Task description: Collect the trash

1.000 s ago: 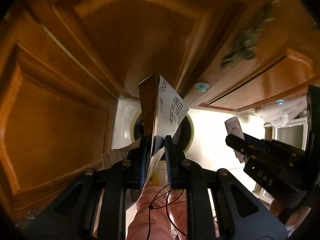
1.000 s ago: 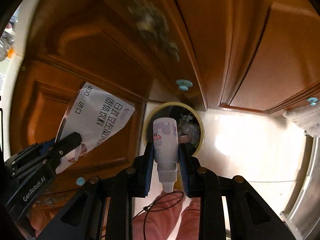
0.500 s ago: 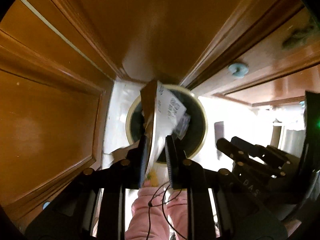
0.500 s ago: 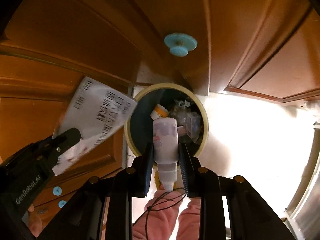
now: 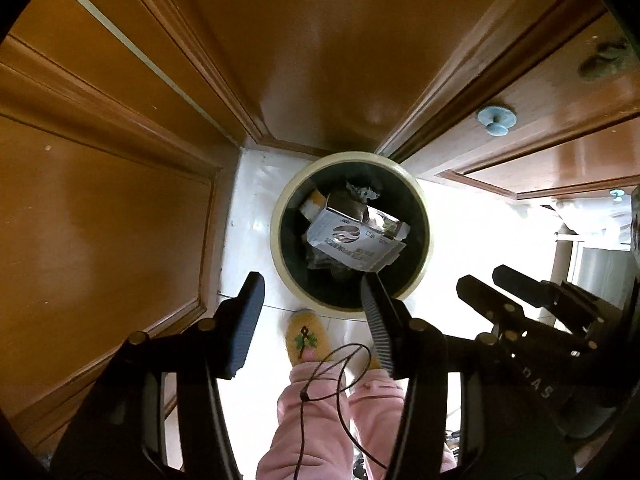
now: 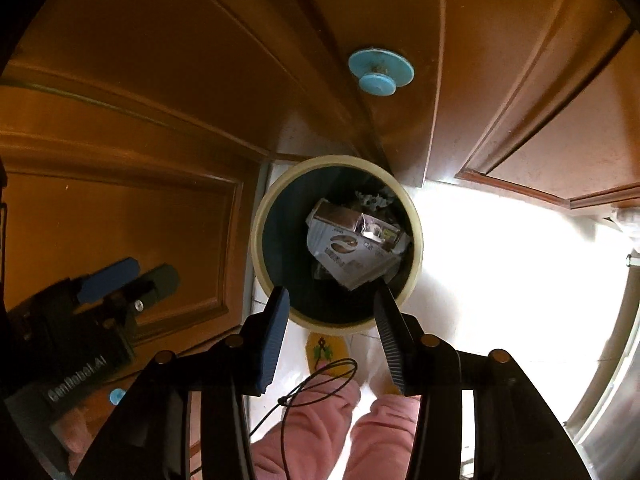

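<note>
Wooden cabinets ring the bin (image 5: pixel 425 236); printed packet (image 5: pixel 352 244) lies flat inside.

**Both claws spread above the bin**

The left claw (image 5: pixel 312 316) points down at a round cream-rimmed trash bin (image 5: pixel 425 236) on the white floor (image 5: pixel 248 216); its jaws have just been opening, nothing between them. A printed carton (image 5: pixel 352 240) lies atop the trash inside. The right claw (image 5: pixel 496 280) sits beside it, jaws apart. Below: pink trouser legs (image 5: pixel 316 412) and 1 yellow slipper (image 5: pixel 308 338).
</note>
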Tool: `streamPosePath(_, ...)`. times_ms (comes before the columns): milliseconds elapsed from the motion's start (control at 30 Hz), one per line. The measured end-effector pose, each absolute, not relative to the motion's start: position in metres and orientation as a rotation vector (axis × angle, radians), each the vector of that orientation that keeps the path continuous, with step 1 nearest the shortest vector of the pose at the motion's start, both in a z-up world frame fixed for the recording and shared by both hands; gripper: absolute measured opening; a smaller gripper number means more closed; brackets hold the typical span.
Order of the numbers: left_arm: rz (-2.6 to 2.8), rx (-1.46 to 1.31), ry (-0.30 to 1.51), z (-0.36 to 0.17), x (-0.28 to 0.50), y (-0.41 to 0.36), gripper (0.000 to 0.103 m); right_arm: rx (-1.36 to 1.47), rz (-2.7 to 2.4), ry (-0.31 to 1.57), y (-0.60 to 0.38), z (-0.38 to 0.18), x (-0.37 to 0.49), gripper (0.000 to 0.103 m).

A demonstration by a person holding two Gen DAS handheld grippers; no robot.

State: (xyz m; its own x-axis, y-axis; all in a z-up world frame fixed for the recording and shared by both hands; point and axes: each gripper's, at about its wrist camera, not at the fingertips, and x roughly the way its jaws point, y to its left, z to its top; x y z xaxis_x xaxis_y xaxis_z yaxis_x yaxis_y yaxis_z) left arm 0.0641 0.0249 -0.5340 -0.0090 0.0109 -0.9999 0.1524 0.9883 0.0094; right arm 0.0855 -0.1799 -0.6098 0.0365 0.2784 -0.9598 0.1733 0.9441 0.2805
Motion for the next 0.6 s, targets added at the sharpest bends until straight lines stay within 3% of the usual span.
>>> streamPosePath(233, -0.141, 0.127, 1.537, -0.492, 0.054, 0.023, 0.047, 0.413, 0.075, 1.536, -0.189, -0.577, 0.065, 0.045)
streamPosePath(600, -0.18, 0.13, 1.486, -0.39, 0.041, 0.029, 0.047, 0.409, 0.08, 1.455, -0.185, -0.462, 0.037, 0.045)
